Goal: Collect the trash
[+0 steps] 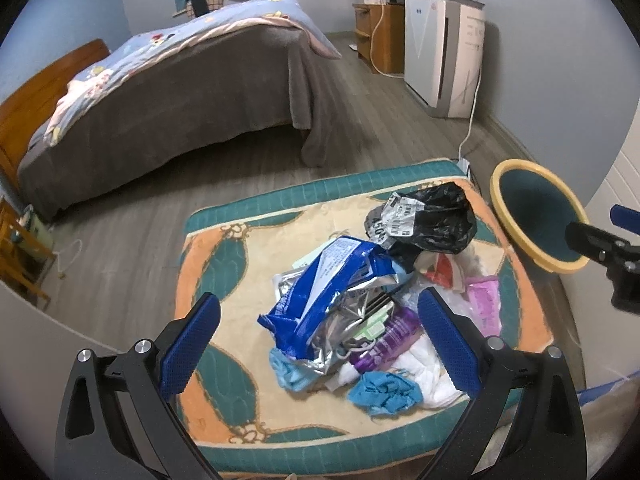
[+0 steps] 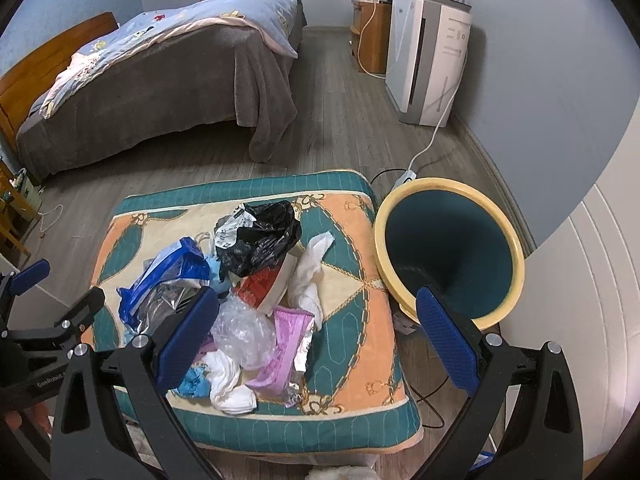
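Crinkly foil wrappers, tissues and a black bag lie heaped on the cushion, beside the empty bin. Both the left gripper and right gripper gape wide, empty. Slippery foil could slide free or drag neighbouring scraps off the cushion.

A bed with a grey blanket stood on grey wood-plank floor; a white appliance and wooden cabinet lined pale-blue walls.
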Tool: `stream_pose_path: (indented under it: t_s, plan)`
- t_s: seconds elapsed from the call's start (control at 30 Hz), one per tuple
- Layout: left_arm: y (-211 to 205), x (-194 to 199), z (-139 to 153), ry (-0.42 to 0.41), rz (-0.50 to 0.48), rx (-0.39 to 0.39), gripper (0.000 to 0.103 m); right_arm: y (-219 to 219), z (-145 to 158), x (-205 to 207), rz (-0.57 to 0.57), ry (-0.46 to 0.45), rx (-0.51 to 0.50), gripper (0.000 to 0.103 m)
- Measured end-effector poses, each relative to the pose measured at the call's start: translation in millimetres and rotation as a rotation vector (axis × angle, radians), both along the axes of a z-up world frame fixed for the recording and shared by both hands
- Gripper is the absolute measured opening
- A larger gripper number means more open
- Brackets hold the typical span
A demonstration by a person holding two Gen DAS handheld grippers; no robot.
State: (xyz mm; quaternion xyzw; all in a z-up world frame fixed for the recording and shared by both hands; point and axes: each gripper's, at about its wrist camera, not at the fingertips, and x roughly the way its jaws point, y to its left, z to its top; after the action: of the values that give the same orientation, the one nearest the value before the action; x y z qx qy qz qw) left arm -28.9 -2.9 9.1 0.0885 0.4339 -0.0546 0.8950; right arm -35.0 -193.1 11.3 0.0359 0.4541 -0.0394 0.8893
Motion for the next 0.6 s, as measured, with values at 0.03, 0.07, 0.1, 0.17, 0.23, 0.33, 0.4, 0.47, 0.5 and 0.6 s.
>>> stream_pose_path:
  t_s: [0.03,0.07,0.1,0.17,0.23,0.33,0.4,0.47,0.5,0.6]
  plan:
    - [-0.5,-2.6,0.7,-0.002,0.004,0.008,0.098,1.3,0.4,-3.1,0.004,0.000,-0.004,0.097]
    - [-0.8,-4.6,1.2,-0.003,0.009,0.014,0.098,2.4,0.7,-5.4,0.008,0.002,-0.008,0.097]
    - [-1.2,-6.9,1.4,-0.002,0.010,0.014,0.098,3.8,1.1,-8.4,0.015,0.002,-0.011,0.097]
    - [-3.1,-12.1,3.2,-0.006,-0.002,0.009,0.098,5.3,3.1,-12.5,0.023,-0.012,-0.031,0.098]
    - [-4.0,-14.8,6.6,-0.032,-0.008,0.030,0.098,3.6,6.5,-14.0,0.011,-0.033,-0.043,0.098]
    - [-1.2,-13.7,9.7,-0.052,0.010,0.033,0.098,-2.3,7.5,-15.4,-0.013,-0.045,-0.027,0.098]
    - [3.2,-11.1,7.1,-0.033,0.029,0.023,0.098,-5.5,7.4,-16.4,-0.026,-0.048,-0.024,0.097]
    - [6.9,-9.5,5.6,-0.023,0.039,0.014,0.098,-7.2,8.2,-17.3,-0.034,-0.051,-0.018,0.098]
    - [8.9,-8.7,5.4,-0.020,0.044,0.009,0.098,-8.4,8.7,-17.5,-0.040,-0.051,-0.013,0.097]
    - [16.5,-5.4,5.2,-0.007,0.065,-0.032,0.098,-12.1,10.8,-15.1,-0.053,-0.046,0.003,0.097]
